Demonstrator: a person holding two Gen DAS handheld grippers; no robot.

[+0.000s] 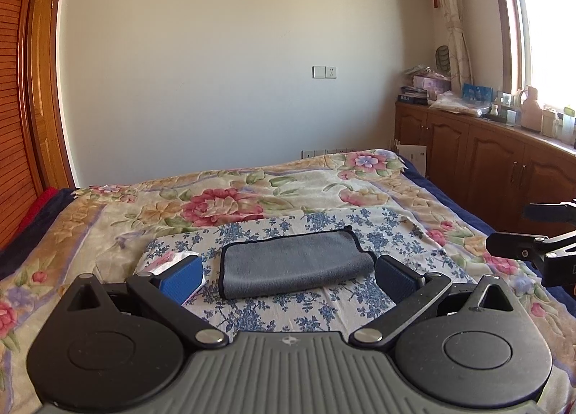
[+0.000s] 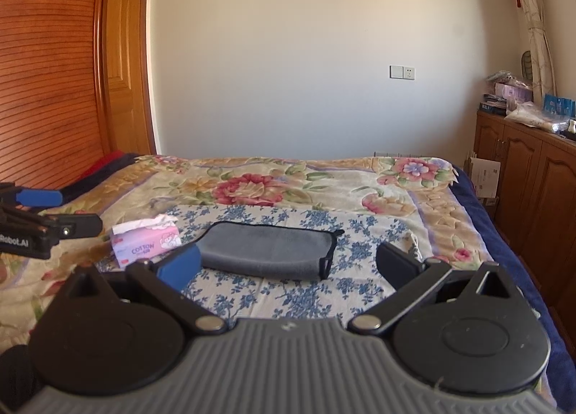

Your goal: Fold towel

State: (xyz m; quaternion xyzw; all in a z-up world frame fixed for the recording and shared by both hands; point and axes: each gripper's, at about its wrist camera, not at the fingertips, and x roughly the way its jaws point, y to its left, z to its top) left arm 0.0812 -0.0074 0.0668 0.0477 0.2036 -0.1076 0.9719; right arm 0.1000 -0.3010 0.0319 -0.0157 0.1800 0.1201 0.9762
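A grey towel [image 1: 295,264] with a dark border lies folded on a blue-flowered cloth [image 1: 381,234] on the bed. It also shows in the right wrist view [image 2: 270,250]. My left gripper [image 1: 288,279] is open and empty, its fingers on either side of the towel's near edge, a little above it. My right gripper [image 2: 288,264] is open and empty, just in front of the towel. The left gripper shows at the left edge of the right wrist view [image 2: 43,214], and the right gripper at the right edge of the left wrist view [image 1: 532,234].
A pink tissue box [image 2: 145,241] stands on the bed left of the towel. The bed has a floral blanket [image 1: 252,194]. Wooden cabinets [image 1: 486,162] with clutter on top run along the right. A wooden wardrobe [image 2: 46,64] stands at the left.
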